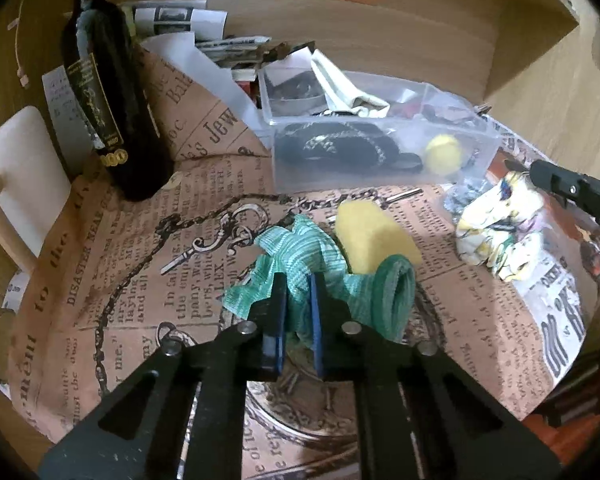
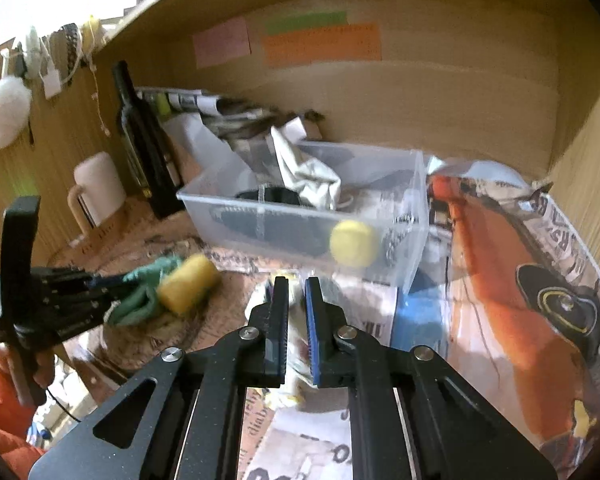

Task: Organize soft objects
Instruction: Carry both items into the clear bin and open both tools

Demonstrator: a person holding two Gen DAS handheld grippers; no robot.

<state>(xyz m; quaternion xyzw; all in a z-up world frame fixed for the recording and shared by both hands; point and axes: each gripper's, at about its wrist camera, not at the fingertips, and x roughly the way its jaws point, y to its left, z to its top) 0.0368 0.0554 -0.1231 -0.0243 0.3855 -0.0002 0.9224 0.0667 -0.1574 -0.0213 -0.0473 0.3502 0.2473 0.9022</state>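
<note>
- White mug [image 1: 18, 184] at far left on the worktop [image 1: 540, 92]; wooden handle faces the camera, base cut off by the newsprint sheet [image 1: 112, 280].
- Dark bottle [image 1: 104, 92] stands just right of the mug; neck runs out of the top of frame, label text too small to read.
- Left claw [image 1: 298, 308] clamped on the green cloth [image 1: 292, 252]. Cloth bunches between the fingers; its lower part is hidden behind the claw body.
- Green rolled band [image 1: 396, 292] just right of the claw fingers, touching the cloth. Can't tell if it is a separate item or part of the cloth.
- Yellow sponge [image 1: 370, 236] lies on the sheet, touching the cloth's right edge; near end hidden by the rolled band.
- Clear bin [image 1: 380, 168] behind the sponge holds a dark knitted item [image 1: 340, 148], a yellow ball [image 1: 443, 153] and a pale crumpled cloth [image 1: 340, 84] draped over the rim. Other contents too cluttered to make out.
- Patterned white-yellow cloth [image 1: 496, 232] right of the sponge, apart from it.
- Right claw [image 2: 297, 308]: fingers nearly together with a narrow gap. Patterned fabric shows in and below the gap, but the frame is blurred; cannot tell whether it is gripped.
- Orange printed sheet [image 2: 512, 280] at far right, partly under clear wrap, edge cut off.
</note>
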